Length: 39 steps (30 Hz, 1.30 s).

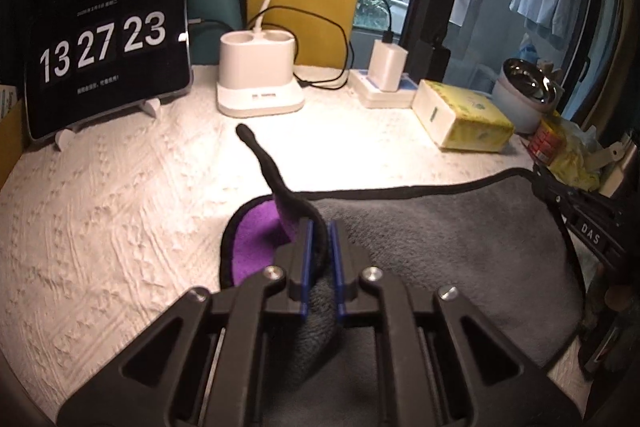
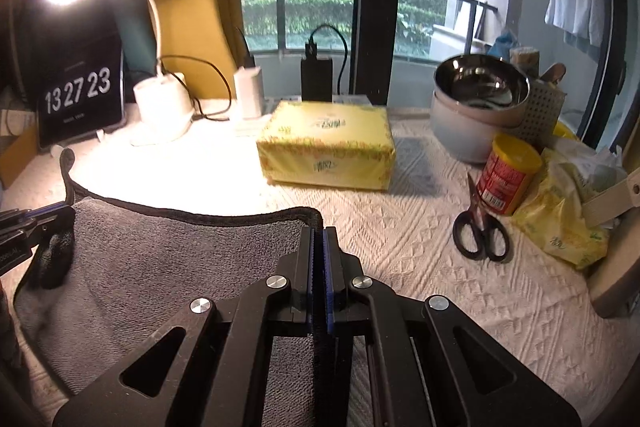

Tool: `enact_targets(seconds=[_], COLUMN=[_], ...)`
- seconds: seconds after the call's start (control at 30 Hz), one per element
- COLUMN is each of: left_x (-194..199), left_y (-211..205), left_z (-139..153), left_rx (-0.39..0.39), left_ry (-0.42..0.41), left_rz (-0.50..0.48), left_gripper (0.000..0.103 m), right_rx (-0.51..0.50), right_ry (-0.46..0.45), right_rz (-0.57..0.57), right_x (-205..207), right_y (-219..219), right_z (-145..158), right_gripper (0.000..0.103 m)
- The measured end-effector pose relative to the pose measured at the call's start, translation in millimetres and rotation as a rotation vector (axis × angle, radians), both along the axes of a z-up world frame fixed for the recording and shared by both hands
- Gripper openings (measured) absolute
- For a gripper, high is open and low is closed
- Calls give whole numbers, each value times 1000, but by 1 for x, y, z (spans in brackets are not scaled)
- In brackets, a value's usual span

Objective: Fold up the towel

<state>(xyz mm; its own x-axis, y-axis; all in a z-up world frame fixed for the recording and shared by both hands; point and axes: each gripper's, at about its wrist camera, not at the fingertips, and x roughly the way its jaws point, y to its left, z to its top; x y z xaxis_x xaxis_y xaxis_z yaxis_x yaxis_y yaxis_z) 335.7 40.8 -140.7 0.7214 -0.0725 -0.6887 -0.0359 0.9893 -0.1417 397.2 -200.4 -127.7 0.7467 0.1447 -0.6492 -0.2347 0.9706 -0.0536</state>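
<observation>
A grey towel with a black hem and a purple underside lies on the white textured table cover. My left gripper is shut on the towel's left corner, whose black tip sticks up past the fingers, showing purple beneath. My right gripper is shut on the towel's right corner at the hem. The left gripper also shows at the left edge of the right wrist view. The towel edge stretches between the two grippers.
A tablet clock, a white lamp base, chargers and a yellow tissue pack stand at the back. Black scissors, a red can, a steel bowl and yellow bags are at the right.
</observation>
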Motion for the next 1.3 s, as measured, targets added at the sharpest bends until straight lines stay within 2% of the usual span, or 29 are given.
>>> enact_targets(seconds=[0.23,0.4,0.47,0.5,0.53,0.57,0.6,0.8,1.3], left_x=[7,9,7,6,4,2,0,-12,-66], left_y=[1,3,4,5,6,6,7,5,3], left_z=[-8,-7,-5,-3,-1,1,4,16,53], left_rx=[10,18,20,19,14,9,4,0,-11], left_ry=[38,57,55,49,43,37,29,5,-91], left_rz=[15,33,42,49,53,57,60,64,65], left_gripper=[14,22,34,40,56,67,68,70,75], right_rx=[-6,-7,-7,-5,-1,3,6,12,40], right_ry=[65,106,111,112,111,110,108,92,9], right_rz=[-34,-52,-62,-67,-72,-74,-77,-97,-111], right_x=[10,17,17,17,16,16,15,5,-47], right_y=[-3,-5,-5,-6,-7,-8,-8,-11,-17], right_z=[-10,-15,-15,-15,-14,-13,-12,-3,32], right_gripper=[5,6,13,23,28,34,36,41,41])
